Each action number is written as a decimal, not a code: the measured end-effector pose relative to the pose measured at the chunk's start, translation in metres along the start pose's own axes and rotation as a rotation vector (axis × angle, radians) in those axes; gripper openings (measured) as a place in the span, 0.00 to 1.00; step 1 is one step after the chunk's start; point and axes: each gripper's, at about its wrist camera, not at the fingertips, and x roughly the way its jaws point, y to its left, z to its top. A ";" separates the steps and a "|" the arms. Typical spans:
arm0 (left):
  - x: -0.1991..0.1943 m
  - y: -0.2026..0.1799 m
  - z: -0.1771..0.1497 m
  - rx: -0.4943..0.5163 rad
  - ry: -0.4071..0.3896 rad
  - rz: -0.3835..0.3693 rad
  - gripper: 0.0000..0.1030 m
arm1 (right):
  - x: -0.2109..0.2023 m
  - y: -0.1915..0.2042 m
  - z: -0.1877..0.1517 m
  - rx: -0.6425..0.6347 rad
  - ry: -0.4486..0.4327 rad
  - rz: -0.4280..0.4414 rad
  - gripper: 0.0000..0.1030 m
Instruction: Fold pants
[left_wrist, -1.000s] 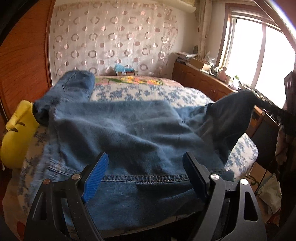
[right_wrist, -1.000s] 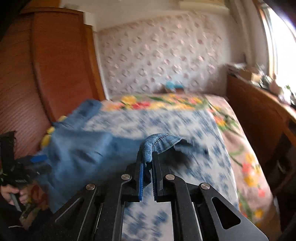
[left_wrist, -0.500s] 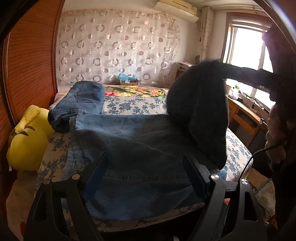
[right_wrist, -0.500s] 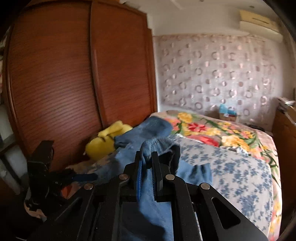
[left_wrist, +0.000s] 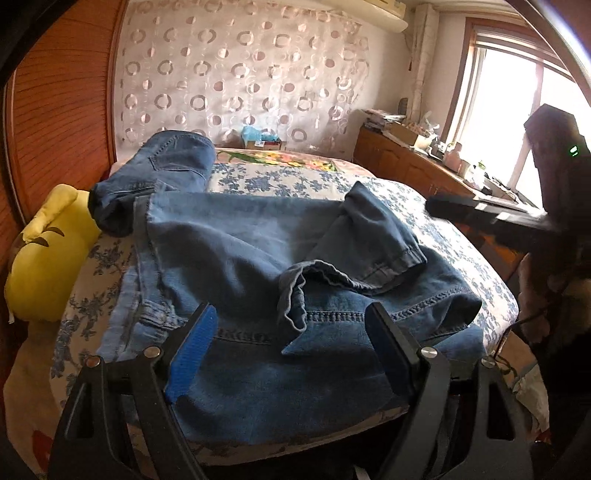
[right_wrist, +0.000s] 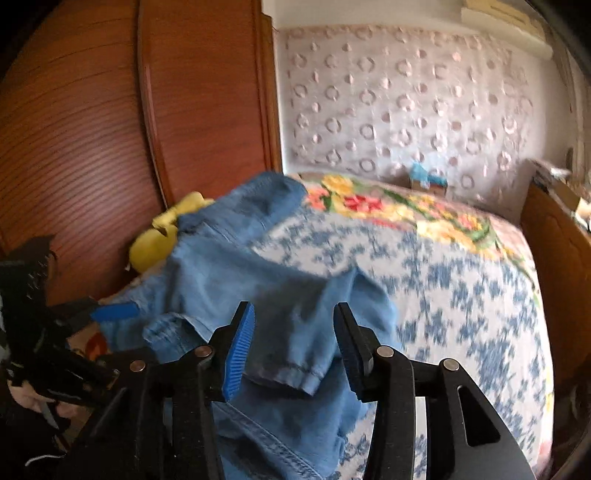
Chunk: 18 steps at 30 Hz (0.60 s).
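Observation:
Blue denim pants (left_wrist: 236, 254) lie spread across the near end of the bed, with a leg end (left_wrist: 369, 243) dropped loosely on top at the right. They also show in the right wrist view (right_wrist: 236, 280), blurred. My left gripper (left_wrist: 291, 354) is open and empty just above the pants' near edge. My right gripper (right_wrist: 293, 350) is open and empty above the dropped leg hem (right_wrist: 295, 373); it also shows in the left wrist view (left_wrist: 458, 210) at the right. The left gripper's blue pad (right_wrist: 114, 312) shows at the left.
A folded pair of jeans (left_wrist: 162, 166) lies at the back left of the bed (left_wrist: 295, 181). A yellow plush toy (left_wrist: 40, 254) sits at the left edge by a wooden wardrobe (right_wrist: 110, 129). A wooden cabinet (left_wrist: 402, 166) runs under the window at the right.
My right gripper carried the pant leg up and over to the left, then opened and let it drop onto the spread pants. The left gripper stayed open over the near edge.

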 end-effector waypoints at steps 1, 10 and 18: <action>0.002 -0.001 0.000 0.002 0.002 -0.019 0.77 | 0.005 -0.002 -0.003 0.008 0.016 0.001 0.45; 0.027 -0.005 0.008 0.063 0.054 -0.001 0.48 | 0.028 0.007 -0.009 0.077 0.097 0.030 0.45; 0.019 -0.007 0.013 0.053 0.026 -0.057 0.13 | 0.022 0.017 0.011 0.091 0.070 0.153 0.08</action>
